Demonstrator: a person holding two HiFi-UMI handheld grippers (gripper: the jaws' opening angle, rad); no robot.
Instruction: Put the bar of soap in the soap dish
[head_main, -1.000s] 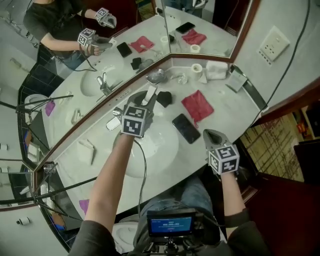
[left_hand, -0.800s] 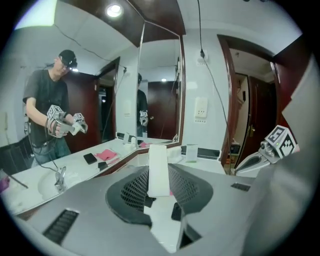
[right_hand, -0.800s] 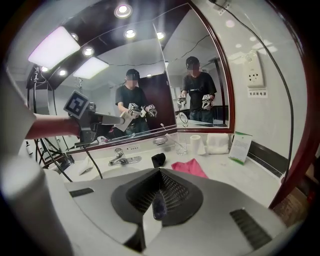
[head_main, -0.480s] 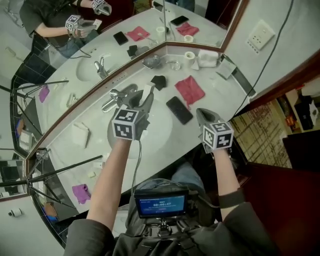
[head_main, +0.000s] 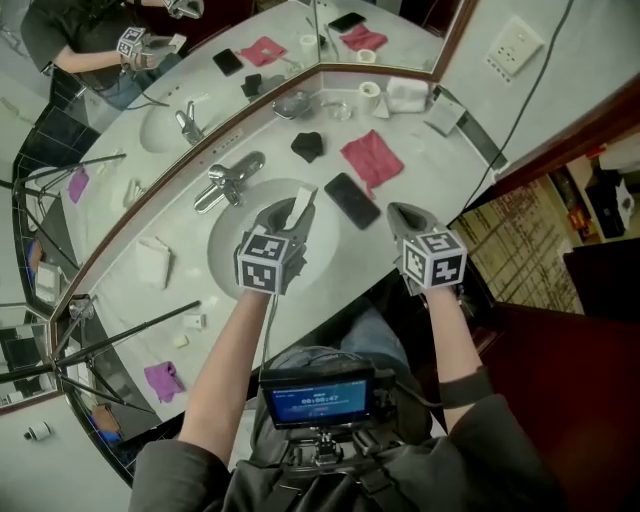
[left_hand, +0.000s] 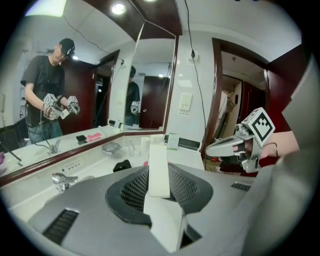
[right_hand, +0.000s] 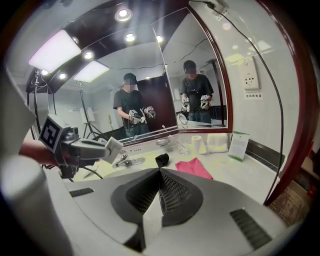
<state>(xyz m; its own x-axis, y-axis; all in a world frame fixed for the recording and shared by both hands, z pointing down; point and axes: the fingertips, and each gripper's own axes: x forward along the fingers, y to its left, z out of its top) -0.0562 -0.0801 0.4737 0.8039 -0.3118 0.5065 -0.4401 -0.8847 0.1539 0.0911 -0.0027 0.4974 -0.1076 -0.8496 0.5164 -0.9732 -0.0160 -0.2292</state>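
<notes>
Since a second ago, my left gripper (head_main: 294, 216) has been pulling back from the faucet (head_main: 228, 181) at the basin's far edge, and it is now hanging over the middle of the basin (head_main: 232, 238), carrying its load along. The right gripper (head_main: 404, 214) is barely shifting and is waiting off the basin's right rim.

Looking along the left jaws, I am seeing them closed narrowly on the bar of soap (left_hand: 159, 169), a pale flat slab standing on end and sticking out past the fingertips. So the pickup is done: the soap is off the counter and riding above the basin, touching nothing else. The right jaws are pressed fully together with nothing between them, so that hand is playing no part for now.

What I am taking for the soap dish (head_main: 293, 104) is a shallow shiny bowl beyond the basin, up against the mirror (head_main: 250, 45) and past the faucet. It is looking empty, though it is too small for me to be sure. The soap is well apart from it.

By my reckoning I am sitting roughly midway. The carry back across the basin, the lowering into the dish and the release are all remaining.
</notes>
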